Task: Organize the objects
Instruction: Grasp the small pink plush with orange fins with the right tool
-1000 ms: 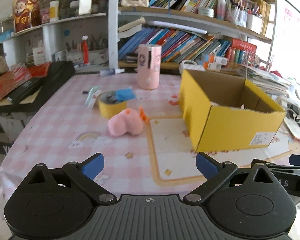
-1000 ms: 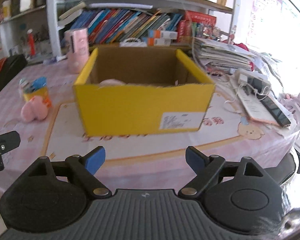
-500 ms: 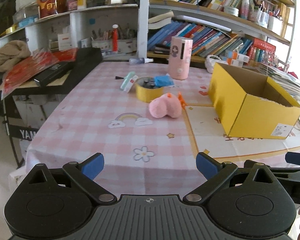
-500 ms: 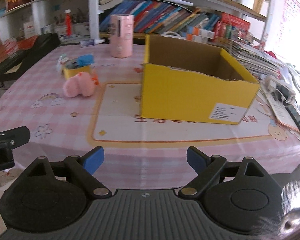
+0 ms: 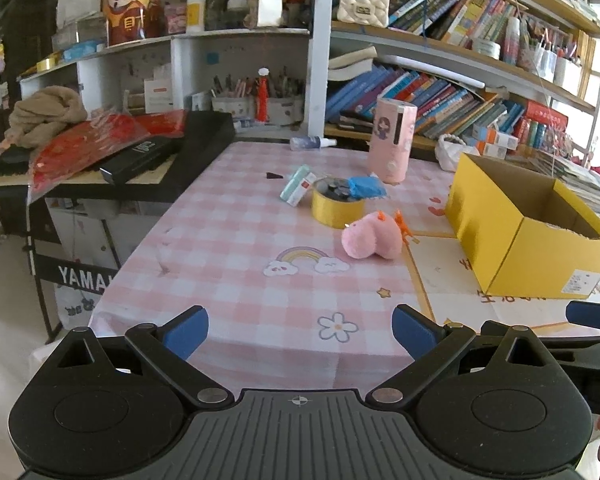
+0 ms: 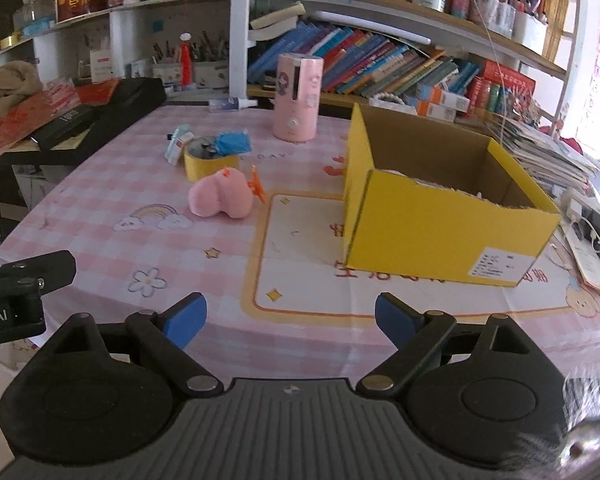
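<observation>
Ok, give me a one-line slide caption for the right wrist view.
Open right gripper held back from the table edge, facing a yellow cardboard box, pink plush toy and yellow tape roll on a pink checked tablecloth.

White letters "YAMA" (the rest cut off by the bench's cloth) stand on the black keyboard stand panel (image 5: 85, 278) beyond the bench's left edge. The fragment "ot.AI" shows on the left claw's body (image 6: 4, 314) in the right wrist view. The white label (image 6: 496, 263) on the yellow box (image 6: 440, 236) carries print too small to read.
</observation>
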{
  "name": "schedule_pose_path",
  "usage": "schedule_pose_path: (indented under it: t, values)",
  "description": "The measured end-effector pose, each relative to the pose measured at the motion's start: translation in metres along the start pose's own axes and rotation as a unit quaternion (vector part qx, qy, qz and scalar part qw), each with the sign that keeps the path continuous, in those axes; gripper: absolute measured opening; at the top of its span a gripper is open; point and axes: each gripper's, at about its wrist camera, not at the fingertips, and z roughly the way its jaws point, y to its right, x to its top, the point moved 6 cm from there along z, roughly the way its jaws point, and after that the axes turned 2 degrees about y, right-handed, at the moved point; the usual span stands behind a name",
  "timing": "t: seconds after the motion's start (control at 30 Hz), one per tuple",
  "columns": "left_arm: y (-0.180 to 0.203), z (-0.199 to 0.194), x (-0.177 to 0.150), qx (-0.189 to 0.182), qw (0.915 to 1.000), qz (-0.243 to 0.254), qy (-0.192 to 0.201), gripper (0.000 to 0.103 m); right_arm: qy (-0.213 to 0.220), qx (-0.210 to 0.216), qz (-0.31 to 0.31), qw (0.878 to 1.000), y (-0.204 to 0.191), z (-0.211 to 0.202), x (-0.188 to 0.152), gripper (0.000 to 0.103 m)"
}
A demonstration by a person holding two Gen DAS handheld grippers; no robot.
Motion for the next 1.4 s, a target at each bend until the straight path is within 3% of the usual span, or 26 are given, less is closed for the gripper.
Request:
schedule_pose_path:
  t: [0.57, 1.17, 1.4]
  values:
    - [-0.010, 0.026, 0.010, 0.017, 0.9997, -0.011, -0.011, 0.100, -0.008, 0.025, -0.009, 1.000, -0.011, 0.032, 0.015, 0.091]
    - [-0.014, 0.096, 0.053, 0.067, 0.9956, -0.065, -0.010, 0.100, 0.009, 0.089, -0.043, 0.995, -0.009, 0.115, 0.088, 0.083]
    - [-0.018, 0.110, 0.062, 0.089, 0.9925, -0.083, -0.011, 0.100, -0.012, 0.113, -0.045, 0.993, -0.006, 0.152, 0.102, 0.083]
